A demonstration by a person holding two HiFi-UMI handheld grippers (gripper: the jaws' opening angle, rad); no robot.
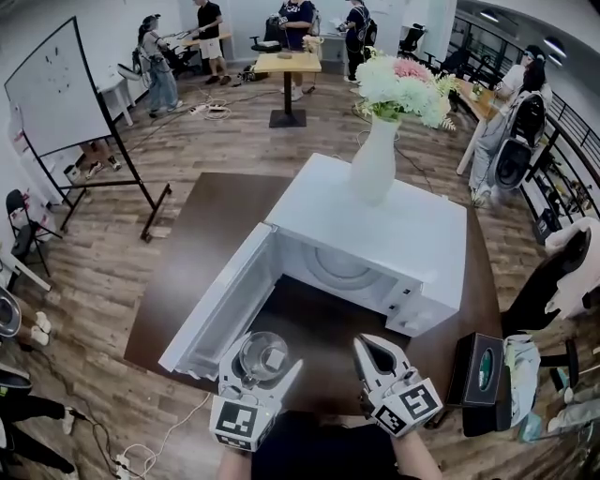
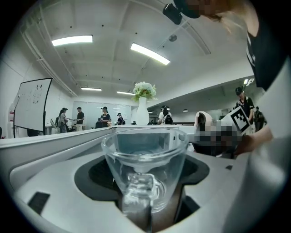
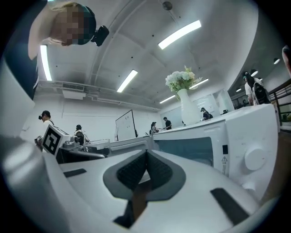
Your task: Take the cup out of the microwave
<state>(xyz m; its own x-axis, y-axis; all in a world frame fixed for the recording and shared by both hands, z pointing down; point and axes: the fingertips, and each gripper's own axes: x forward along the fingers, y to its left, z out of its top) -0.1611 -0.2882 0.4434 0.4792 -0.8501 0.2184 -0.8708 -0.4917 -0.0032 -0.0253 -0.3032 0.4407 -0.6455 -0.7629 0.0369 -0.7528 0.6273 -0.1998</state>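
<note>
A white microwave (image 1: pixel 394 225) sits on a dark brown table (image 1: pixel 211 220), seen from above. Its door (image 1: pixel 211 309) is swung wide open to the left and its cavity (image 1: pixel 323 305) faces the person. A tall white vase (image 1: pixel 373 164) of pink and white flowers (image 1: pixel 403 86) stands upright on the microwave's top, towards the back. The left gripper (image 1: pixel 265 356) is at the bottom of the head view, in front of the open cavity and just beside the lower end of the door. Its jaws are spread wide and close on a clear glass cup (image 2: pixel 144 157). The cup is upright, with its handle turned back towards the gripper's camera. It is outside the microwave, held above the table before the opening. The right gripper (image 1: pixel 364 344) is a little to the right of the left one, in front of the microwave's control panel (image 1: pixel 412 305). Its jaws are closed with the tips together and nothing between them. A black tissue box (image 1: pixel 481 373) sits at the table's right edge, near the right gripper. Around the table is a wooden floor. A whiteboard (image 1: pixel 56 89) on a stand is well apart on the left, and office chairs (image 1: pixel 553 281) are on the right. Several people (image 1: pixel 208 28) stand by smaller tables at the far end of the room.
</note>
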